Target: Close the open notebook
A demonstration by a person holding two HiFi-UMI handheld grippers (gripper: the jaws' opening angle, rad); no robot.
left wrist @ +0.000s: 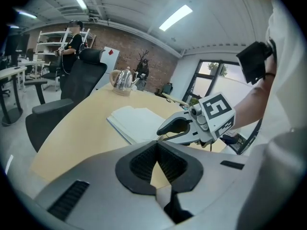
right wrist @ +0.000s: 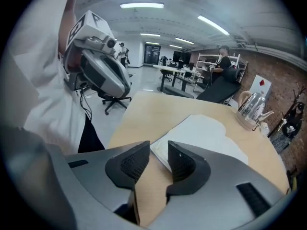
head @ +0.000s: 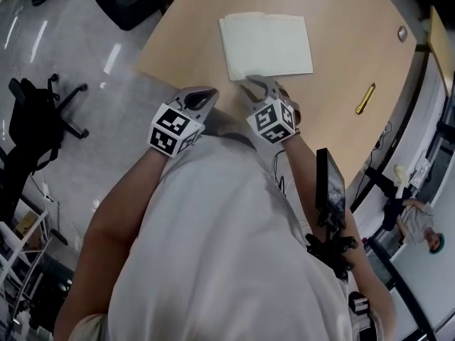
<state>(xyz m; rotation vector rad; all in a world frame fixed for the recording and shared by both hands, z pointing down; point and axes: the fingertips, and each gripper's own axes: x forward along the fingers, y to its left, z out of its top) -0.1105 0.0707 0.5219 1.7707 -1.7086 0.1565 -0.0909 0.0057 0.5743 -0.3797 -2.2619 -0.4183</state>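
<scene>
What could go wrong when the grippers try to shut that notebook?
The right gripper has its jaws apart at the near edge of the notebook, so it might pinch just one thin page and crease it. The left gripper is off the notebook, so the notebook could slide across the smooth table when pushed.

A pale, cream-white notebook (head: 269,47) is seen lying flat on the light wooden table (head: 355,34), with its long sides running roughly across the head view. It is placed toward the left part of the tabletop in that view, well in from the edges. No print or marking is made out on its upper face. A layered stack of pages is shown along its side in the left gripper view. Whether it is open or shut cannot be told.
</scene>
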